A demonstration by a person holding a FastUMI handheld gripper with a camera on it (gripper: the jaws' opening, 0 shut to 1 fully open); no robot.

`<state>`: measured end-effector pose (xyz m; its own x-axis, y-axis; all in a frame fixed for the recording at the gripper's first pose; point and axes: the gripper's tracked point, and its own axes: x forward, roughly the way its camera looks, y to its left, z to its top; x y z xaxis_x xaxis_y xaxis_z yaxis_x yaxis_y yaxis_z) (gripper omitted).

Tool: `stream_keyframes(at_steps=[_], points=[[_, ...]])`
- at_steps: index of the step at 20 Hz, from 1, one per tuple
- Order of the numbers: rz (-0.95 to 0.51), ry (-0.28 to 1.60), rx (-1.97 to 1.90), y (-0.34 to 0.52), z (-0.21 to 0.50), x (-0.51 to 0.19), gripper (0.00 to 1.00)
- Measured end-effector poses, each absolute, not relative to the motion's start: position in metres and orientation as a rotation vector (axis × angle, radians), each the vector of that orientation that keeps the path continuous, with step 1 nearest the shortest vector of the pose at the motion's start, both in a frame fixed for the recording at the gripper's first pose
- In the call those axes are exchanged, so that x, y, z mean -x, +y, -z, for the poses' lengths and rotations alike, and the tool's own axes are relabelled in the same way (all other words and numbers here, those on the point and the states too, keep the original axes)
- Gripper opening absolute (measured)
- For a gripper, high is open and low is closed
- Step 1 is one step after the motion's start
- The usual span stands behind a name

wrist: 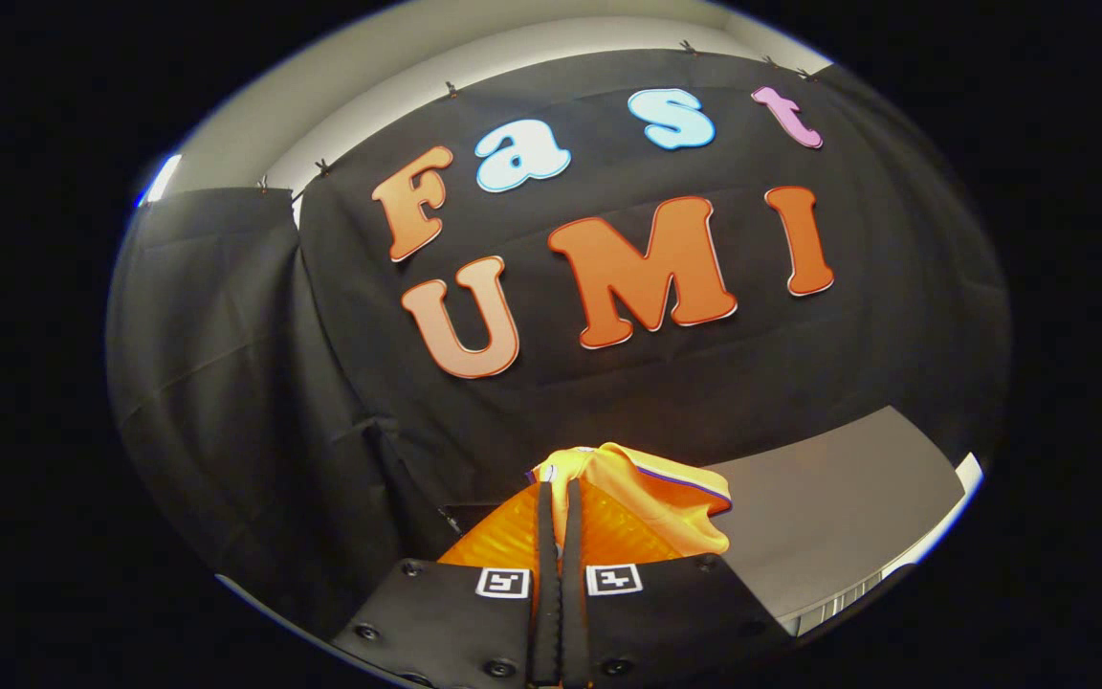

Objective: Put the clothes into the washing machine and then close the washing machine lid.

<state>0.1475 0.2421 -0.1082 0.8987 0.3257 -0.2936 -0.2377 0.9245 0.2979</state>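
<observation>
Between the tongs (559,498) is an orange garment (651,507) with a fine ribbed texture; its folded edge ahead of the fingertips is paler yellow-orange, trimmed with a thin white and dark stripe. Beyond the tongs hangs a black cloth wall (226,383). To their right lies a plain grey bench (848,498).

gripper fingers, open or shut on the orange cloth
Shut on it. The gripper has its two fingers nearly together with the orange garment pinched between them, bunched and lifted above the grey surface.
</observation>
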Motion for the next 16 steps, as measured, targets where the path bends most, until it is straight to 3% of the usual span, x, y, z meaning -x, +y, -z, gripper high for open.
stream_keyframes(at_steps=[7,16], points=[[-0.347,0.465,-0.278,0.326,0.191,-0.176,0.08],[-0.316,0.648,-0.258,0.372,0.332,-0.214,0.08]])
